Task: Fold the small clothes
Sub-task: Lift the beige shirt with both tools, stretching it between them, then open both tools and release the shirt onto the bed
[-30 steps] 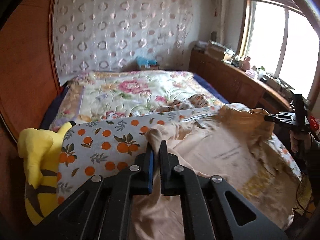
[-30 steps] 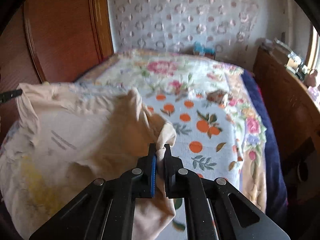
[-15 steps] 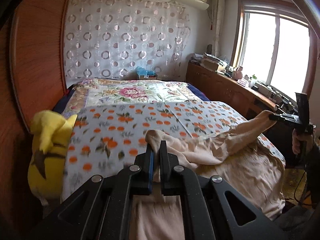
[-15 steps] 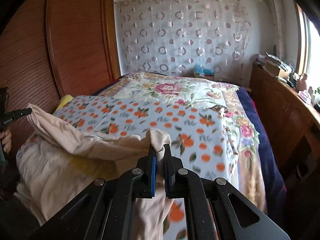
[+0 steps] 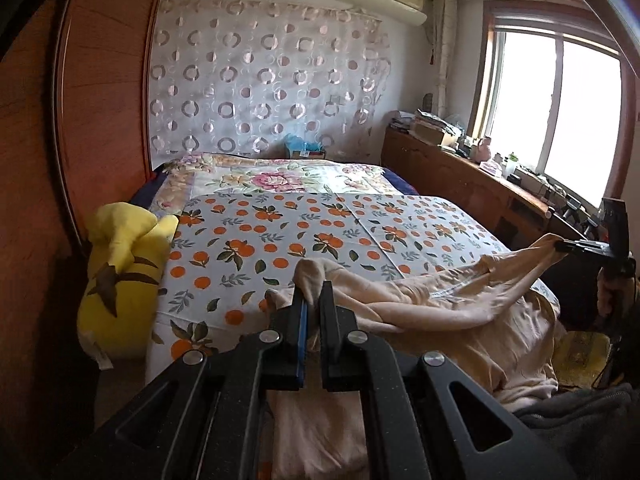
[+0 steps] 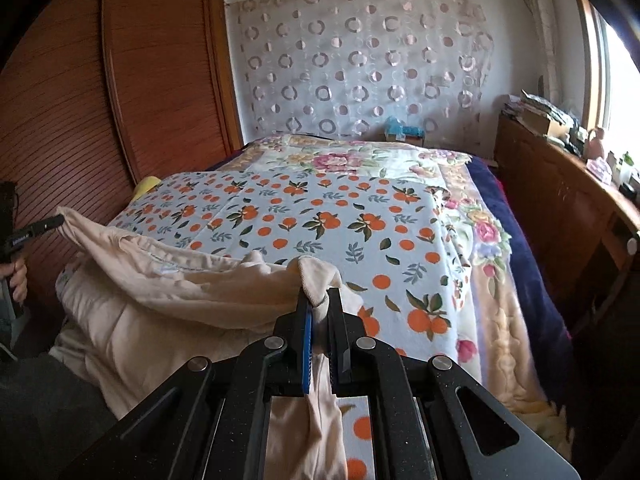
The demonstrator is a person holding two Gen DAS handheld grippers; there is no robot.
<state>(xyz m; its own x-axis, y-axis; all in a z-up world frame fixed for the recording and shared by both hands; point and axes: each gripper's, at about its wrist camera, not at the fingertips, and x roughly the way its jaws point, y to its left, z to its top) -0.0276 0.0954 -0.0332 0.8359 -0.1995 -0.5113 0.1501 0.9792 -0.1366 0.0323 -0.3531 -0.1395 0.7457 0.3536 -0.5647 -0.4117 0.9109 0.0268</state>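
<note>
A beige garment hangs over the near edge of the bed, stretched between both grippers. My left gripper is shut on one corner of it; this gripper also shows at the left edge of the right wrist view. My right gripper is shut on the other corner of the garment; it shows at the right of the left wrist view. The garment sags in folds between them and most of it drapes below the bed edge.
The bed carries an orange-print sheet over a floral quilt. A yellow plush toy sits at the bed's left corner by the wooden wardrobe. A cluttered wooden sideboard runs under the window.
Both grippers have pulled back and lifted with the garment. It was spread over the bed a second ago; now it is off most of the sheet, hanging at the near edge.
</note>
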